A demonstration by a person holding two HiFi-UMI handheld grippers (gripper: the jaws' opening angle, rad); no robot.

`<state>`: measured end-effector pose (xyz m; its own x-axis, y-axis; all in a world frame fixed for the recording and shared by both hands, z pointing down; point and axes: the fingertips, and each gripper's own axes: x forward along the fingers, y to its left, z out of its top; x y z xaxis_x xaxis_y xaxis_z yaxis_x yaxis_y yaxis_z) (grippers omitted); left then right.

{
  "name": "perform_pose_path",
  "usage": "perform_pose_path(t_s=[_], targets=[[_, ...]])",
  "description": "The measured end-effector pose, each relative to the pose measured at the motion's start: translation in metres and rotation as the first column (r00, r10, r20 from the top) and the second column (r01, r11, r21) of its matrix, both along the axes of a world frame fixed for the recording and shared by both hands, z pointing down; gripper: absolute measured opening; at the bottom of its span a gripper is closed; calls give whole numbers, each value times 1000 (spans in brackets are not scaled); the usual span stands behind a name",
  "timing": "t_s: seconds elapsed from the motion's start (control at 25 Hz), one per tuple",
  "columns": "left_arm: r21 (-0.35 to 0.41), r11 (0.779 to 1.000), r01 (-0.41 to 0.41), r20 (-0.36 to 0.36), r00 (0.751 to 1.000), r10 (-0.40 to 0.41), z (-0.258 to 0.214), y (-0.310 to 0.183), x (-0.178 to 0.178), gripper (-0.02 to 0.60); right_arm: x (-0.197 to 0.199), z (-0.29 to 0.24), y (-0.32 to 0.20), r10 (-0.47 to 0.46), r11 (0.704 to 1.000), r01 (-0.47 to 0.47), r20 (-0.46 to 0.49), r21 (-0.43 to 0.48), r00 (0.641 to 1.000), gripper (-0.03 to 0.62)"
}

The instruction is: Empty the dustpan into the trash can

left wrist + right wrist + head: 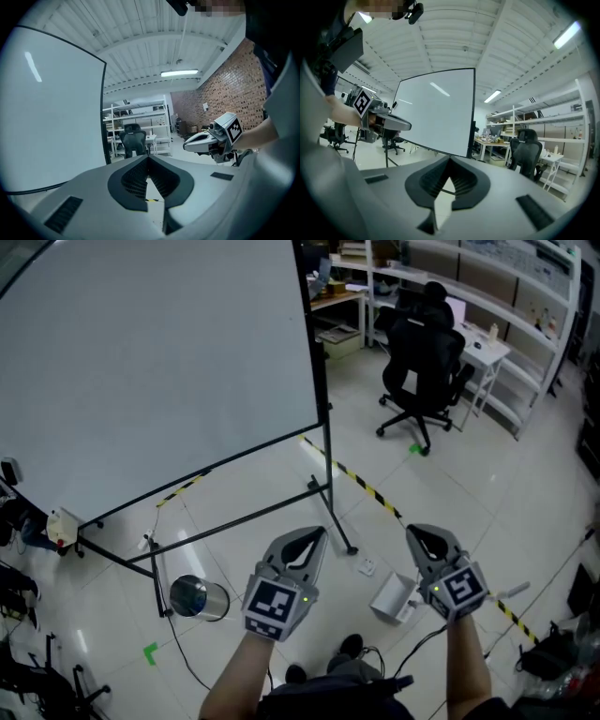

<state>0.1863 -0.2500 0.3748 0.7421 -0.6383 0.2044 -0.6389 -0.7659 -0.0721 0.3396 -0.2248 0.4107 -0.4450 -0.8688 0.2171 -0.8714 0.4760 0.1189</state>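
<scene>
Bright and even indoors, lit from ceiling tube lights [178, 73]. Pale glare streaks on the white screen [436, 117], faint sheen on the floor [469, 493]. Only soft, weak shadows. Strong fisheye bending and black vignetted corners in both gripper views. Slightly soft close up on the left gripper [148, 158].

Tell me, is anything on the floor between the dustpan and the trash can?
Nothing visible is. The left gripper, held above, hides part of the tile between the dustpan and the trash can. The whiteboard stand's foot sits just beyond that line.
</scene>
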Motion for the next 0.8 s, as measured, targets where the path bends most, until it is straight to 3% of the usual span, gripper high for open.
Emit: perform_pose_path(t_s=[0.6,0.8], targets=[[19,1000,-14,-93,996,16,-23,75,-124,-2,-140,-36,73,-49,997,54,-79,60,996,6],[0,999,-51,-112,992,50,-27,101,-147,-2,-177,-44,102,-61,995,69,-101,75,993,6]])
